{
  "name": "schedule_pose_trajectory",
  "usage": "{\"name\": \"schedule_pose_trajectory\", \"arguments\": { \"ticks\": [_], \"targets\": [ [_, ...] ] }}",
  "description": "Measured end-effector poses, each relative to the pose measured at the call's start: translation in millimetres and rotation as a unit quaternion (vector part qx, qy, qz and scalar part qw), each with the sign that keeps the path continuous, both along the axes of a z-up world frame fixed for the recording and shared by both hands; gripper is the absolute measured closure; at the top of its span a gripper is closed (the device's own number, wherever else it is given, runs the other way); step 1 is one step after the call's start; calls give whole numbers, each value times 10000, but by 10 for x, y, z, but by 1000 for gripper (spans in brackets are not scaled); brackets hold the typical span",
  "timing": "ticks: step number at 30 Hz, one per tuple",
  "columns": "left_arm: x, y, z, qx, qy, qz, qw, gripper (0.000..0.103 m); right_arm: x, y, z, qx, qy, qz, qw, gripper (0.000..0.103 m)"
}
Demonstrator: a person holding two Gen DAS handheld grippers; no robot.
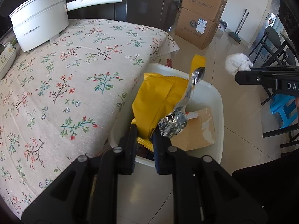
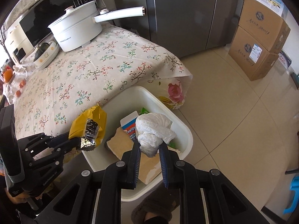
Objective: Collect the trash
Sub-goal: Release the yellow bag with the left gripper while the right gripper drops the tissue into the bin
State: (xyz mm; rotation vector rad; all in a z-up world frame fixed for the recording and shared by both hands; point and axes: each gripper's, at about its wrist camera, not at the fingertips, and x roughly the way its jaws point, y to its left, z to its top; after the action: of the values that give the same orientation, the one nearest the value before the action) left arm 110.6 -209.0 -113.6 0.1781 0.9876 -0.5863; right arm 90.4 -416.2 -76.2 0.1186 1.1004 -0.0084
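My left gripper (image 1: 144, 131) is shut on a yellow snack wrapper (image 1: 158, 100) with a crumpled silver foil lining (image 1: 173, 122); it hangs over the near edge of a white plastic bin (image 1: 218, 100) beside the table. The right wrist view shows that same left gripper (image 2: 79, 141) holding the wrapper (image 2: 87, 123) at the bin's left rim. My right gripper (image 2: 149, 147) is shut on a crumpled white tissue ball (image 2: 155, 130) above the bin (image 2: 186, 130). In the left wrist view the tissue (image 1: 237, 64) shows at the right gripper's tip (image 1: 241, 76). Cardboard (image 2: 121, 141) and a blue-and-white carton (image 2: 129, 126) lie inside the bin.
The table with a floral cloth (image 1: 74, 78) stands left of the bin, bearing a white electric pot (image 1: 41, 18) and a small dish (image 2: 46, 56). A microwave (image 2: 46, 16) sits behind. Stacked cardboard boxes (image 2: 261, 43), a grey fridge (image 2: 186, 13), dark chairs (image 1: 276, 43) and a blue stool (image 1: 286, 108) surround the tiled floor.
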Motion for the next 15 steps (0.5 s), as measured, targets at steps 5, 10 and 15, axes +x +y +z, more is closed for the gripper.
{"name": "schedule_pose_trajectory", "arguments": {
  "ticks": [5,10,15],
  "targets": [
    [16,41,35,109,-62,95,9999,64,30,31,-2,-6,19,28,10000,83],
    [-48,124,187,61,-248,144,9996,28,52,72,-11,10,41,69,10000,83],
    [-114,226,283,186,-286,236,9991,22,87,129,-64,87,153,94,9998,83]
  ]
}}
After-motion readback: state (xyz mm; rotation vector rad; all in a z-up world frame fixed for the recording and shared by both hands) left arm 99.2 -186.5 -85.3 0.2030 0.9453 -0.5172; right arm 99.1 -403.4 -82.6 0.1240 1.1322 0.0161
